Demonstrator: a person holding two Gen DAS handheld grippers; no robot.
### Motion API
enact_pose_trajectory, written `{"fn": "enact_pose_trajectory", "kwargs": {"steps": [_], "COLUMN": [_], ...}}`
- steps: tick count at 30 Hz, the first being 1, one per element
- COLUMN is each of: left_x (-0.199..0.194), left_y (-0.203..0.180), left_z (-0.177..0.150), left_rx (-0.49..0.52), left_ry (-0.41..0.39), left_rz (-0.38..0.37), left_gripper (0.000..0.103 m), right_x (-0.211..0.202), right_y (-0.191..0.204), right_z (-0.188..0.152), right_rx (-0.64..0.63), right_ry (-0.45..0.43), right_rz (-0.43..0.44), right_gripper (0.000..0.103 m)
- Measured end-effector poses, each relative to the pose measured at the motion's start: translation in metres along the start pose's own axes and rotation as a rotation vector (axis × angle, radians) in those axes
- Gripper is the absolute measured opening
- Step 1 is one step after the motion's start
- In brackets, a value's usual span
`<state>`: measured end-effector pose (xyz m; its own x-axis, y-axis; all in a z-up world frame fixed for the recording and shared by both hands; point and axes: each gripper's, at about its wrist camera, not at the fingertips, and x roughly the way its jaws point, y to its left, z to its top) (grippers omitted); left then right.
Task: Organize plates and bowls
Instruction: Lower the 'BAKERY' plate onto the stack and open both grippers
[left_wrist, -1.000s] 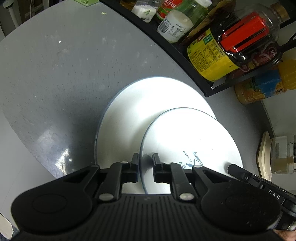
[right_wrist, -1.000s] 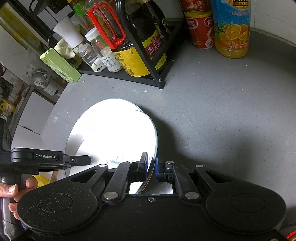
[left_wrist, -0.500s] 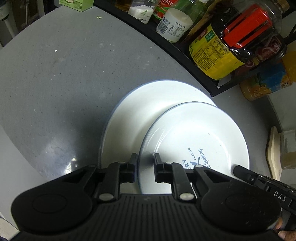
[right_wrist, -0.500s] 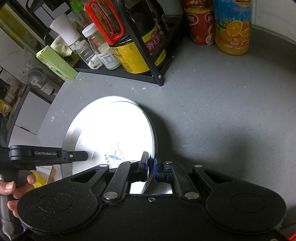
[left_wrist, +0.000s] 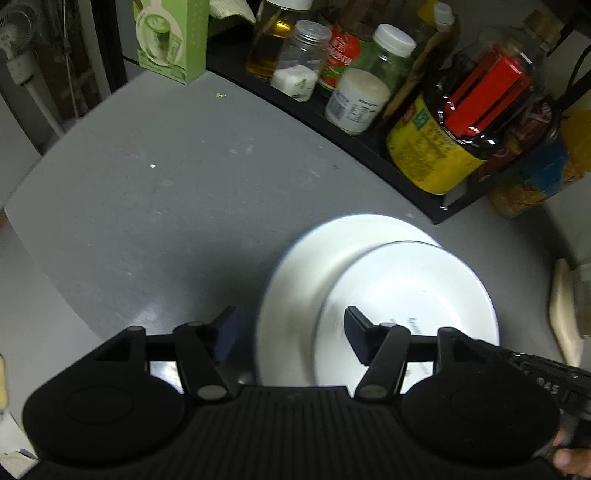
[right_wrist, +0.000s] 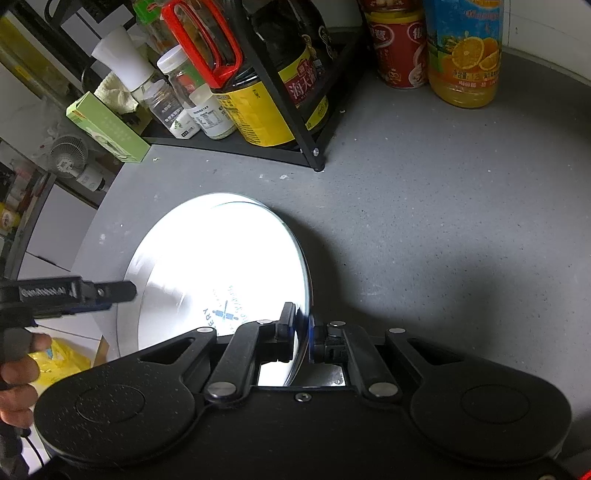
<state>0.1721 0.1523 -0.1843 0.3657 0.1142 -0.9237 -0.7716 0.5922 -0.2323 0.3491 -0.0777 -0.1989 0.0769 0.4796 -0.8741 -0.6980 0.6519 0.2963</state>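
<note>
— So, what does the left wrist view show?
— The left claw (left_wrist: 290, 334) is spread wide, holding nothing, above the near edge of a large white round plate (left_wrist: 306, 273) lying on the grey speckled desk (left_wrist: 147, 206). A smaller white round plate with blue lettering (left_wrist: 406, 291) sits on top of it, shifted to the right.
— And the right wrist view?
— The right claw (right_wrist: 302, 330) is pinching the smaller plate's (right_wrist: 229, 273) right rim. The large plate (right_wrist: 129, 295) peeks out beneath at the left. The left claw's fingertips (right_wrist: 122, 290) hover over that left edge. Behind them a black wire rack (right_wrist: 295, 129) holds bottles.
</note>
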Motion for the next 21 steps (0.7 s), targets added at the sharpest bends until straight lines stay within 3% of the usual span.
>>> {"fn": "enact_pose_trajectory", "kwargs": {"steps": [6,12,21], "left_x": [0.017,0.021,0.016], "left_y": [0.004,0.003,0.015], "left_z": [-0.009,-0.01,-0.005], "left_rx": [-0.004,-0.034,-0.061], "left_ry": [0.031,0.037,0.026], "left_rz": [0.013,-0.027,-0.052], "left_gripper": [0.061,0.045,0.035], "right_x": [0.003,0.007,0.017], "right_y": [-0.002,-0.004,0.004], "right_z": [0.001,-0.001,-0.002], "right_rx": [0.005,0.013,0.007], "right_ry": [0.005,0.016,0.035], "right_rz": [-0.008,-0.001,0.002], "right_gripper": [0.012,0.018,0.02]}}
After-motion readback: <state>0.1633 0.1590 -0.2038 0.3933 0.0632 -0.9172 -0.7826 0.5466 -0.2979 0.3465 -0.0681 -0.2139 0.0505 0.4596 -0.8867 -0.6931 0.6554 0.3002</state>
